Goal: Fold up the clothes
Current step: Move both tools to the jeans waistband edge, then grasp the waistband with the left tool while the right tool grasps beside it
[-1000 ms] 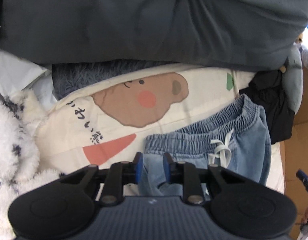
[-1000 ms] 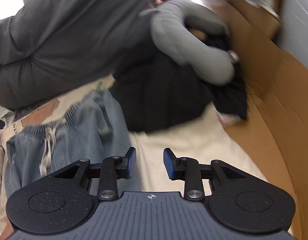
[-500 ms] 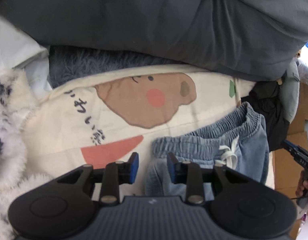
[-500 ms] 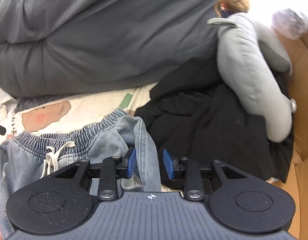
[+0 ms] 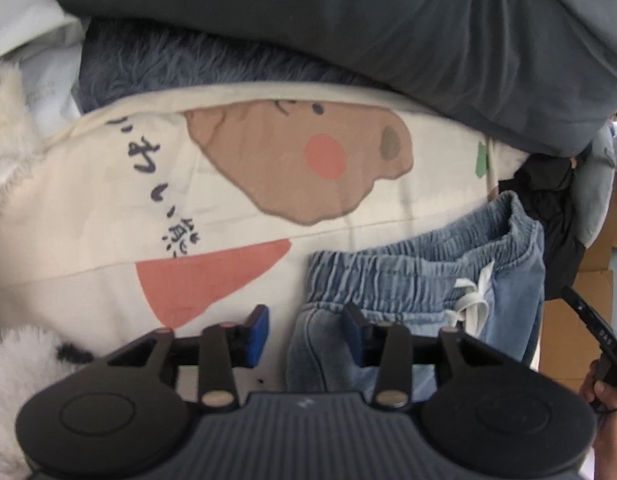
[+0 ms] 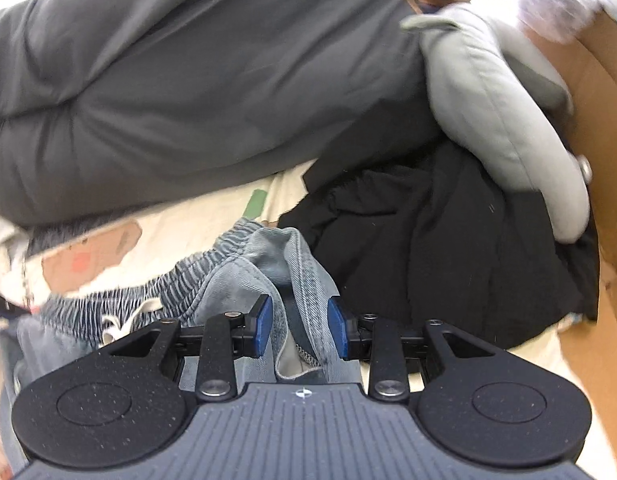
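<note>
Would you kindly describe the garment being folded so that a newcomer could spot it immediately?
Start at the cream sheet printed with a brown bear face, below the big dark grey duvet. On the sheet's right side, beside a black garment, lie the light blue denim shorts. Their gathered elastic waistband and white drawstring set them apart.

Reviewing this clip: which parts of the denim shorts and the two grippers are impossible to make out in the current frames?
- denim shorts, left wrist view: legs and hem hidden behind the left gripper, whose jaws are opening beside a denim fold.
- Right wrist view: whether the right gripper pinches the fabric between its pads; the body covers the lower part.
- Right wrist view: the drawstring and the shorts' left side are blurred and cut off.
- Left wrist view: the right gripper is cropped by the edge.
</note>
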### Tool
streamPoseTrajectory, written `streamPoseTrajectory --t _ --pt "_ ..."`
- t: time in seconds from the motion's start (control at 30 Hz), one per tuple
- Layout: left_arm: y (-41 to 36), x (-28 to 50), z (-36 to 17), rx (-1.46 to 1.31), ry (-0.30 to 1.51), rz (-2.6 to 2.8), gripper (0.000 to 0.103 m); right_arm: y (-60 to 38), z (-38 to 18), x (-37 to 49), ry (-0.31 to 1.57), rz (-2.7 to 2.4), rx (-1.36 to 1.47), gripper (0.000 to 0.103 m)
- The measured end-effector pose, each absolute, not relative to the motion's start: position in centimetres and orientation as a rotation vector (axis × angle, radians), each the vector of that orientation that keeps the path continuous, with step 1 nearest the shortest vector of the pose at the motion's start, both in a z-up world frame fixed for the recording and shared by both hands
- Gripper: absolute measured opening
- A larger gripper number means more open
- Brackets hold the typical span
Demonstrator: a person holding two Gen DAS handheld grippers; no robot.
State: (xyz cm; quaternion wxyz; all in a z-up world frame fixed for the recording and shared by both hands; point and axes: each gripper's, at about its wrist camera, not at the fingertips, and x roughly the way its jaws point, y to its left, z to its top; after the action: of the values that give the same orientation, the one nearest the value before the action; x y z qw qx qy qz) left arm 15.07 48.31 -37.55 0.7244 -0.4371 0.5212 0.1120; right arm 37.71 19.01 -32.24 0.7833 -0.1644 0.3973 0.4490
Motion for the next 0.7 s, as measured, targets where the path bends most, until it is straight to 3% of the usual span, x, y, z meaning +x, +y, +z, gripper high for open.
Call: streamPoseTrajectory --t 0.4,0.53,0.7 --pt "45.9 16.3 -39.9 -0.949 1.169 0.194 0.048 19.2 -32.3 38.1 0.815 0.978 -0.354 0.037" --pt "45.7 15.9 -39.6 -0.929 1.143 0.175 0.032 20.1 -32.2 38.1 0.791 0.983 -0.376 0.037" --pt "45.1 15.1 -38.0 -0.832 1.099 0.201 0.024 21.6 -32.1 37.8 0.763 1.011 -0.437 0.037"
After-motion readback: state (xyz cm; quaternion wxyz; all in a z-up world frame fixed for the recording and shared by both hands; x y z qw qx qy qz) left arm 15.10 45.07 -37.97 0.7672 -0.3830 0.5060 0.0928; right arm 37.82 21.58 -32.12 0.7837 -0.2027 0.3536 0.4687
